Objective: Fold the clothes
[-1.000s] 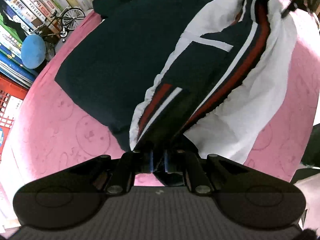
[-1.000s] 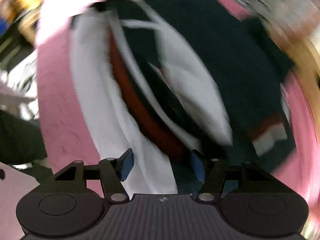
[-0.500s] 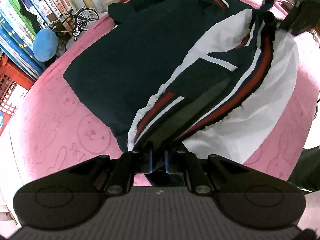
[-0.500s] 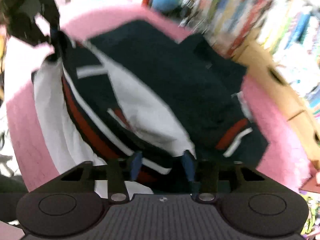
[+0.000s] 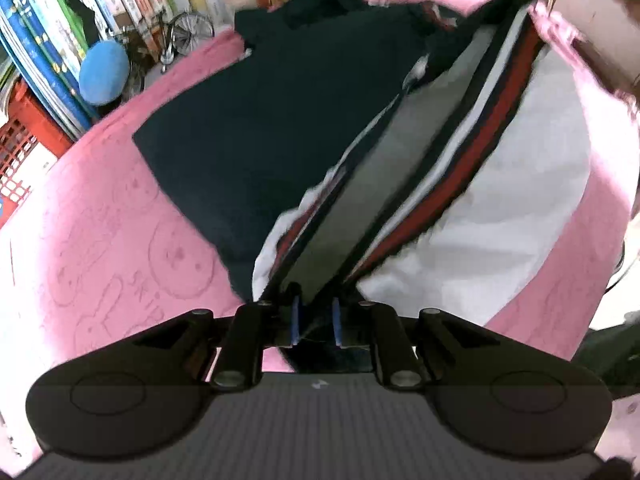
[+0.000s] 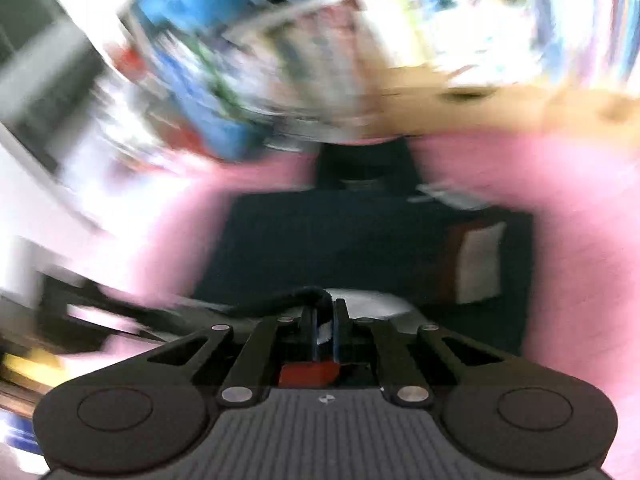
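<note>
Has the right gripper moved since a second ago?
Yes. The right gripper, shut on the jacket hem, swung up toward the bookshelf, which now fills its view.

the jacket lies spread on the blanket. books stand behind it, to the left. its hem stretches between both tongs.

Pink blanket over surface; bookshelf behind; red crate.

you're in a home room: pink cartoon-print blanket, packed kids' books, toy bicycle w/ blue ball.
</note>
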